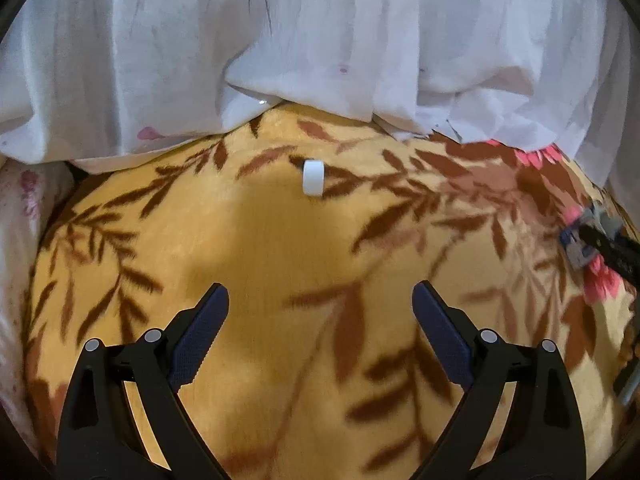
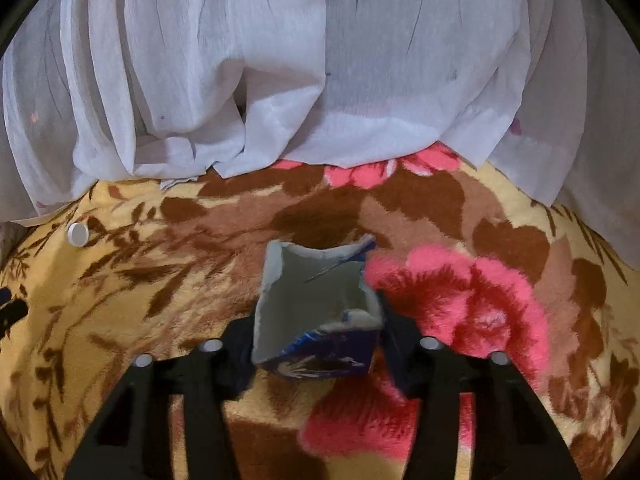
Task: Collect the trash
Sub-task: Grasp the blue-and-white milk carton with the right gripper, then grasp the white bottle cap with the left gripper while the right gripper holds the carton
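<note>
A small white bottle cap stands on edge on the yellow leaf-patterned blanket, straight ahead of my left gripper, which is open and empty above the blanket. The cap also shows in the right wrist view, far left. My right gripper is shut on a torn blue-and-white carton piece, its grey inside facing up, held just above the blanket's pink flower. In the left wrist view the carton and the right gripper's black finger appear at the far right.
A white sheer curtain hangs across the back and drapes onto the blanket's far edge, also in the right wrist view. A pale floral cloth lies at the left edge.
</note>
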`<action>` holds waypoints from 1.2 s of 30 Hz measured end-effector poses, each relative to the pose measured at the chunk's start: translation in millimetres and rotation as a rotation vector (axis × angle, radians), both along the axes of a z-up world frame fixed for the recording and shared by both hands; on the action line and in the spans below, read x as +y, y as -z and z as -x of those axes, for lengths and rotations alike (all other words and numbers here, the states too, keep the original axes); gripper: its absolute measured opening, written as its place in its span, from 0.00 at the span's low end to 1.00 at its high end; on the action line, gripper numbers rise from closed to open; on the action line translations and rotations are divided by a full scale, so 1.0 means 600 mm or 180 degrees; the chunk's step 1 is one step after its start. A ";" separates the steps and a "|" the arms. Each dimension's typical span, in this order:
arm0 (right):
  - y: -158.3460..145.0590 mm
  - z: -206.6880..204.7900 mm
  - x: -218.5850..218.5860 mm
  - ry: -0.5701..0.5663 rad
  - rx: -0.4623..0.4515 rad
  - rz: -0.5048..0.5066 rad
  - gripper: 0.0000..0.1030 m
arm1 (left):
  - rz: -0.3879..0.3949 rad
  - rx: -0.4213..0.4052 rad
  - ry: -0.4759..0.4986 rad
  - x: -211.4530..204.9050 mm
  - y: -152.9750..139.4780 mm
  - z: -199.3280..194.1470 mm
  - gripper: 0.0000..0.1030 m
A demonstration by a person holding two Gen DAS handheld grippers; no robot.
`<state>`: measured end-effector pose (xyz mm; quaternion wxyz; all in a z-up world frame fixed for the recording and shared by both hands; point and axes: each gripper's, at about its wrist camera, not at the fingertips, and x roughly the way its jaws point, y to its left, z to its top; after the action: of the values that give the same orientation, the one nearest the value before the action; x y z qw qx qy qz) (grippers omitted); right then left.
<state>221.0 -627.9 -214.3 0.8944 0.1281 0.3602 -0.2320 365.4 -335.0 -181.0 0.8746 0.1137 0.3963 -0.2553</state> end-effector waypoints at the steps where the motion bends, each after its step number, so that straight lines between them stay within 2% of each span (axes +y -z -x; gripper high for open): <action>1: -0.002 0.003 0.000 0.0012 -0.0028 0.0003 0.48 | -0.0005 0.0001 -0.0020 -0.002 0.001 -0.011 0.88; 7: -0.026 0.023 0.013 -0.0072 -0.0294 -0.0044 0.48 | 0.0072 0.0000 -0.0125 -0.023 0.005 -0.078 0.88; 12: -0.050 0.036 0.032 -0.0236 -0.0489 -0.0105 0.48 | -0.0002 -0.0034 -0.0161 -0.051 0.020 -0.115 0.88; 19: -0.064 0.041 0.058 -0.0437 -0.0607 -0.0087 0.48 | 0.0119 -0.0036 -0.0231 -0.074 0.031 -0.154 0.87; 24: -0.065 0.043 0.062 -0.0506 -0.0651 -0.0121 0.48 | 0.0025 0.0100 -0.0247 -0.089 0.046 -0.183 0.63; 28: -0.066 0.045 0.063 -0.0521 -0.0662 -0.0120 0.48 | -0.0021 0.0177 -0.0325 -0.089 0.059 -0.196 0.36; 29: -0.067 0.045 0.063 -0.0525 -0.0665 -0.0122 0.48 | -0.0015 0.0178 -0.0345 -0.087 0.058 -0.196 0.23; 30: -0.067 0.046 0.063 -0.0515 -0.0664 -0.0116 0.48 | 0.0004 0.0197 -0.0354 -0.083 0.057 -0.196 0.16; 36: -0.081 0.059 0.069 -0.0535 -0.0704 -0.0116 0.48 | 0.0019 0.0160 -0.0258 -0.057 0.030 -0.160 0.16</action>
<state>185.9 -586.2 -165.8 0.9425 0.1385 0.2730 -0.1342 461.5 -369.1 -199.1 0.8743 0.0886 0.4216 -0.2237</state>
